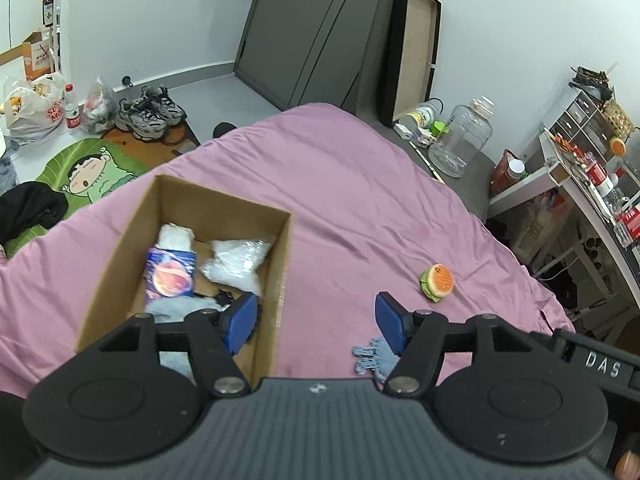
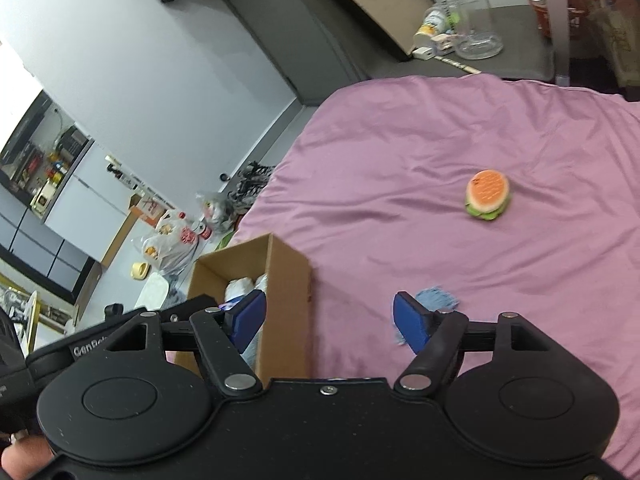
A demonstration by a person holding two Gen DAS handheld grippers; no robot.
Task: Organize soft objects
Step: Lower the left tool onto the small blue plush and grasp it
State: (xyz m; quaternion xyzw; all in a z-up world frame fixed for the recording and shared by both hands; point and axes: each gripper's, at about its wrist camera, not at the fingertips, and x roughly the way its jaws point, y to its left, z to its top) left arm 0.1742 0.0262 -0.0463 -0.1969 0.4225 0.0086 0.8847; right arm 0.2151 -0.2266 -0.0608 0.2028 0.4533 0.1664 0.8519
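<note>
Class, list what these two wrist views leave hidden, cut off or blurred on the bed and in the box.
- Blue cloth: left view, partly behind a blue finger; right view, blurred.
- Box contents: right view, mostly hidden by its wall and a finger.
- Box bottom: left view, near end covered by the left gripper.
- Burger toy: its far side, both views.

The smooth, faintly sheeny pink cloth bedspread (image 1: 360, 184) is creasing softly; the matt brown corrugated cardboard box (image 1: 280, 280) is showing raw edges.
</note>
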